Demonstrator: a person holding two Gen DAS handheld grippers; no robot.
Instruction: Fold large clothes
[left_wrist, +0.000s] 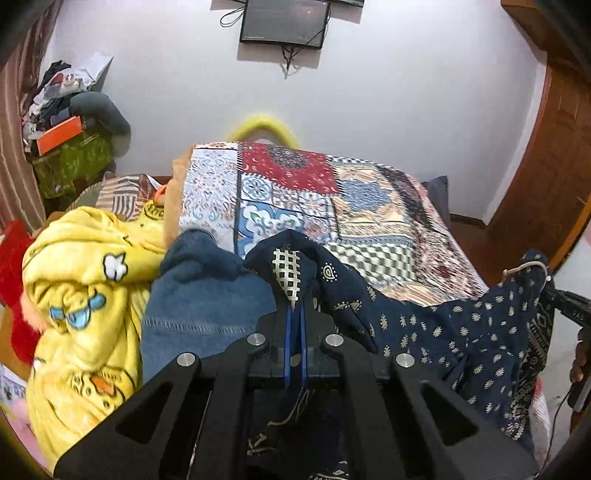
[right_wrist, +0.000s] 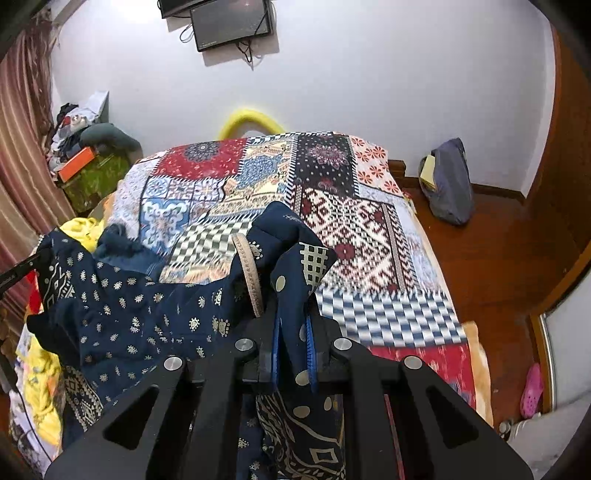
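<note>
A navy printed garment (left_wrist: 461, 332) with small cream motifs hangs between both grippers above the bed. My left gripper (left_wrist: 294, 314) is shut on one bunched edge of it, where a cream checked patch (left_wrist: 286, 273) pokes up past the blue pads. My right gripper (right_wrist: 293, 328) is shut on another fold of the same navy garment (right_wrist: 147, 314), with a beige waistband strip (right_wrist: 249, 273) beside the jaws. The cloth sags in a swag from one gripper to the other, and its lower part drops out of sight under the gripper bodies.
A patchwork bedspread (right_wrist: 351, 229) covers the bed. A yellow cartoon blanket (left_wrist: 81, 295) and blue jeans (left_wrist: 207, 295) lie heaped at the left. A cluttered green box (left_wrist: 74, 162) stands by the curtain, a grey bag (right_wrist: 448, 184) on the wooden floor, a pink slipper (right_wrist: 532, 387) at the right.
</note>
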